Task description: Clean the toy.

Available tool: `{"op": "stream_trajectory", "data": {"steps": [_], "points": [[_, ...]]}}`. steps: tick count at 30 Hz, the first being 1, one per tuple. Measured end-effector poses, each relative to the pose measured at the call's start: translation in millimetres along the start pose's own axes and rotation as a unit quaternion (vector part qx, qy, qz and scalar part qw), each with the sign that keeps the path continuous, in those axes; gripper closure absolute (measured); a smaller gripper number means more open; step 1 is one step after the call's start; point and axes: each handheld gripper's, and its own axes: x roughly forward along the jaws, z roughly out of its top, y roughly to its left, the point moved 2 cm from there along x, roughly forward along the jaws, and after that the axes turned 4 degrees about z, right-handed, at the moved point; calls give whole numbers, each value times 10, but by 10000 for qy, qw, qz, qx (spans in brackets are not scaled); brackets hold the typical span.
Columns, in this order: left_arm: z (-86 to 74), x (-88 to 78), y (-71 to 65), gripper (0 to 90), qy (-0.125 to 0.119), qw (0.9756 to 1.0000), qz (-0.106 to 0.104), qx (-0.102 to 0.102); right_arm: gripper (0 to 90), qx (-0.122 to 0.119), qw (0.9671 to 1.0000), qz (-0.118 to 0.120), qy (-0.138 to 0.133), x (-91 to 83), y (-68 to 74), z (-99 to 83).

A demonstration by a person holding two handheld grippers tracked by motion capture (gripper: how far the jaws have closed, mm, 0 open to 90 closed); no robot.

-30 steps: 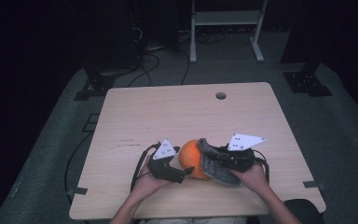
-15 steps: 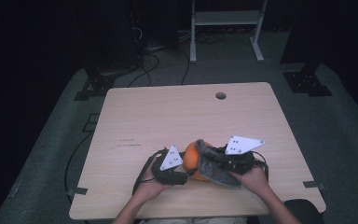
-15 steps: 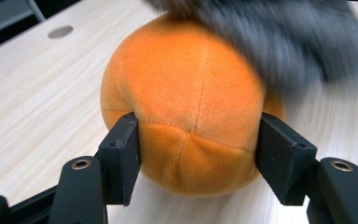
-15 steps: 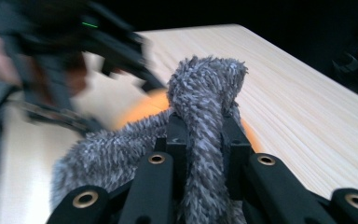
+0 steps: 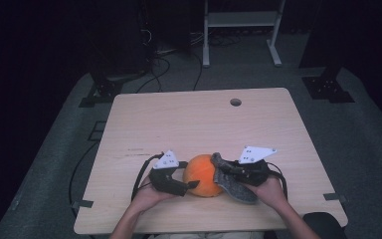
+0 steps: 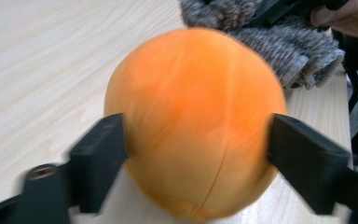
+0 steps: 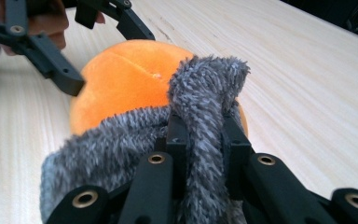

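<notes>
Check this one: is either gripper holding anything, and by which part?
The right gripper is shut on a fold of the grey fuzzy sock. The left gripper straddles the orange ball's sides; its jaws have just been opening, and a firm hold cannot be told.

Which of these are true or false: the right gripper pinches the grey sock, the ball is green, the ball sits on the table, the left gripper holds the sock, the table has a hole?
1. The right gripper pinches the grey sock. True.
2. The ball is green. False: it is orange.
3. The ball sits on the table. True.
4. The left gripper holds the sock. False: its jaws flank the ball.
5. The table has a round hole. True.
</notes>
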Motion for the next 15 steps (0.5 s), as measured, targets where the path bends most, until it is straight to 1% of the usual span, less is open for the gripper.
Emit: {"op": "stream_trajectory", "data": {"steps": [1,2,3,4,5,6,7,8,9,10,11,12,13,14,15], "points": [[0,0,0,116,0,10000,0,0,768,0,10000,0,0,0,0,0],[28,12,-12,110,-74,10000,34,1,767,-8,10000,34,-57,0,16,31],[58,23,-37,115,-202,9998,36,37,767,-22,9998,131,-135,9,53,63],[103,62,-101,137,-278,9992,136,236,767,-49,9994,277,-225,22,99,95],[103,62,-101,179,-278,9992,136,236,767,-49,9994,277,-225,22,99,95],[89,103,-152,219,-188,9981,259,524,764,-245,9988,361,-212,63,186,135],[89,103,-152,246,-188,9981,259,524,764,-245,9988,361,-212,63,186,135],[53,89,-142,264,-90,9980,286,549,764,-267,9989,347,-137,80,175,110],[53,89,-142,276,-90,9980,286,549,764,-267,9989,347,-137,80,175,110],[37,71,-123,286,-61,9983,284,514,765,-67,9995,294,-73,61,84,60],[3,41,-89,288,7,9987,258,436,765,-31,9999,149,33,49,36,29],[-12,27,-78,288,1,9989,233,407,765,-15,9998,3,173,45,-16,-11],[-12,27,-78,285,1,9989,233,407,765,-15,9998,3,173,45,-16,-11],[-15,16,-73,268,-5,9991,195,381,764,303,9992,0,253,32,-98,-78],[-2,13,-77,268,-50,9992,153,355,764,303,9992,0,253,32,-98,-78]]}}
